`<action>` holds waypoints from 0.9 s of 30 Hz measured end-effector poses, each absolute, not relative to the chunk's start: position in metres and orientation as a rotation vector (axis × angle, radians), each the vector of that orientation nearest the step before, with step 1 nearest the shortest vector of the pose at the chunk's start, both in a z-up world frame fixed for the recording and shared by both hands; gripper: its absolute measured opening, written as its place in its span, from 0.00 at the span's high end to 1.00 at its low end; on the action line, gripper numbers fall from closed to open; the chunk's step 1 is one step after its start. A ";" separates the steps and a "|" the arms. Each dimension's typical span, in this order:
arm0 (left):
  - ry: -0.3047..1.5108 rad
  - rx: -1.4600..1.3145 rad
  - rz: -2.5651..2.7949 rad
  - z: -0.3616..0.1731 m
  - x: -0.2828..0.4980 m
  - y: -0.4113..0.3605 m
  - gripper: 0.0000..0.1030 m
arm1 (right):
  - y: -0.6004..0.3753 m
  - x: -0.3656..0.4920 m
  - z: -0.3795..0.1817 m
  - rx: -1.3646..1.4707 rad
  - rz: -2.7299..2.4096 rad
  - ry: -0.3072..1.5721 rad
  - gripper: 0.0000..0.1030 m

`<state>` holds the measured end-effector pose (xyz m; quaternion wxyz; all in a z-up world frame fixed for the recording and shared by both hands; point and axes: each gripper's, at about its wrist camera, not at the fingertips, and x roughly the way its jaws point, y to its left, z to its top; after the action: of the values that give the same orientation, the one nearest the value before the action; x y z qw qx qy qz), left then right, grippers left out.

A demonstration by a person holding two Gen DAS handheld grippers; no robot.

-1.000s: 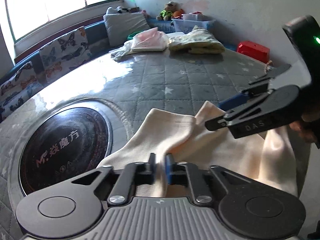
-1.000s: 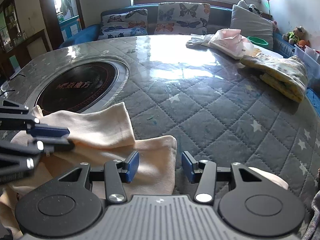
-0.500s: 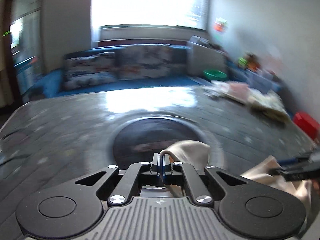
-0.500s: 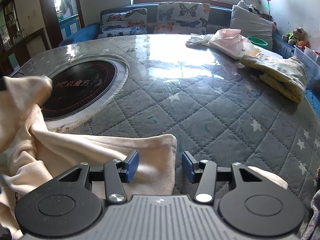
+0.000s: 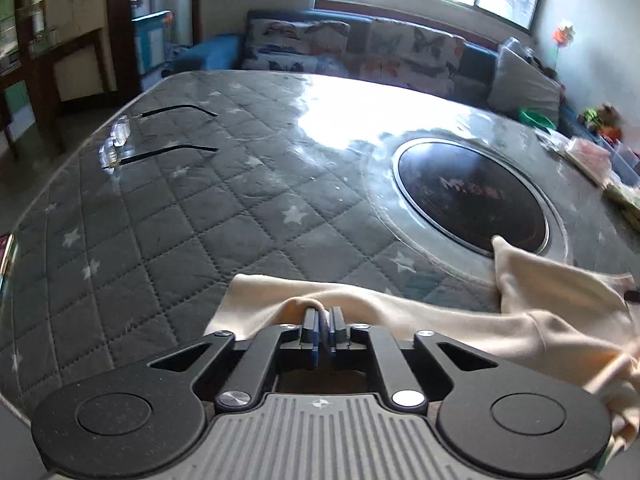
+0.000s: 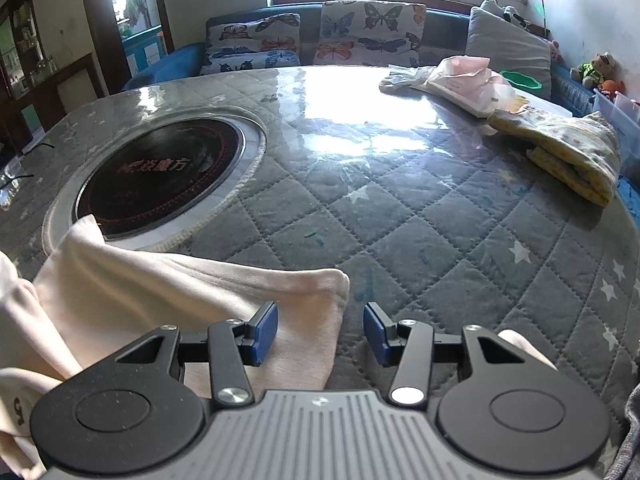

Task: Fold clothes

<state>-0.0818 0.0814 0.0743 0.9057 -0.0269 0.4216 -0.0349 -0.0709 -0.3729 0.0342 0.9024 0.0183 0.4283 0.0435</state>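
Note:
A cream garment (image 5: 540,304) lies spread along the near edge of the quilted grey table (image 5: 200,216). My left gripper (image 5: 323,330) is shut on a bunched edge of the cream garment, low over the table. In the right wrist view the same garment (image 6: 160,292) lies flat at the lower left, one corner reaching between the fingers. My right gripper (image 6: 320,330) is open and holds nothing; its left pad is over the cloth and its right pad over bare table.
A round black cooktop (image 6: 160,176) is set into the table beside the garment. Folded yellow cloth (image 6: 568,152) and a pink bag (image 6: 464,80) lie at the far right. Eyeglasses (image 5: 120,140) lie at the far left. A cushioned bench (image 6: 320,36) stands behind the table.
My left gripper has swung left with the pinched cloth, pulling the garment out flatter along the table. The right gripper stayed open and still.

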 end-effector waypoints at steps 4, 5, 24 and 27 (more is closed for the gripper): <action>0.847 0.022 -0.122 0.089 -0.082 0.074 0.78 | -0.375 -0.069 0.038 0.061 0.102 0.880 0.54; 0.835 0.031 -0.129 0.094 -0.084 0.072 0.74 | -0.376 -0.069 0.038 0.063 0.101 0.879 0.54; 0.803 0.107 -0.392 0.092 -0.021 -0.035 0.59 | -0.376 -0.055 0.035 0.042 0.116 0.894 0.89; 0.836 0.110 -0.426 0.078 -0.004 -0.051 0.59 | -0.378 -0.056 0.035 0.046 0.117 0.891 0.89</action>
<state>-0.0041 -0.0513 0.0779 0.8905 0.0529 0.4026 -0.2052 -0.0557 -0.3782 0.0350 0.9004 0.0221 0.4307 0.0565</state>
